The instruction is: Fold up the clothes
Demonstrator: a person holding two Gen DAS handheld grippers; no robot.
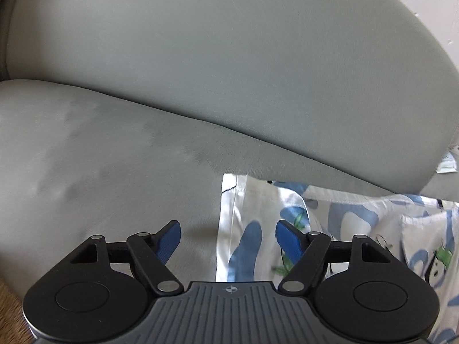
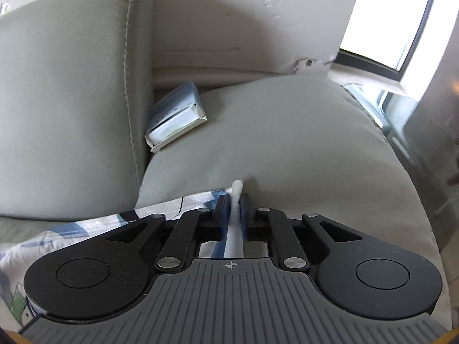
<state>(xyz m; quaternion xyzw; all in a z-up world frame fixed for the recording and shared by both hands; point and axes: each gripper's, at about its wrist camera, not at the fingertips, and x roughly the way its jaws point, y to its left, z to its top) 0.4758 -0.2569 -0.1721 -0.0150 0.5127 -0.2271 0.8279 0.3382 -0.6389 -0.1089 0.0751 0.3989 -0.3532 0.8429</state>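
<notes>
A white garment (image 1: 344, 215) with blue and green cartoon prints lies flat on the grey sofa seat (image 1: 100, 157). My left gripper (image 1: 228, 223) is open and hovers over the garment's left edge. One blue pad is above bare cushion and the other above the cloth, and nothing is between them. In the right wrist view the same garment (image 2: 86, 229) spreads to the lower left. A thin pinched fold of it (image 2: 237, 187) stands upright between the blue pads of my right gripper (image 2: 235, 197). The jaws stand narrowly apart around the fold.
The sofa's back cushion (image 2: 71, 86) rises behind the seat. A soft blue-and-white packet (image 2: 175, 114) is wedged between the back cushion and the rounded armrest cushion (image 2: 287, 132). A pale wall and a bright window (image 2: 387, 14) lie beyond it.
</notes>
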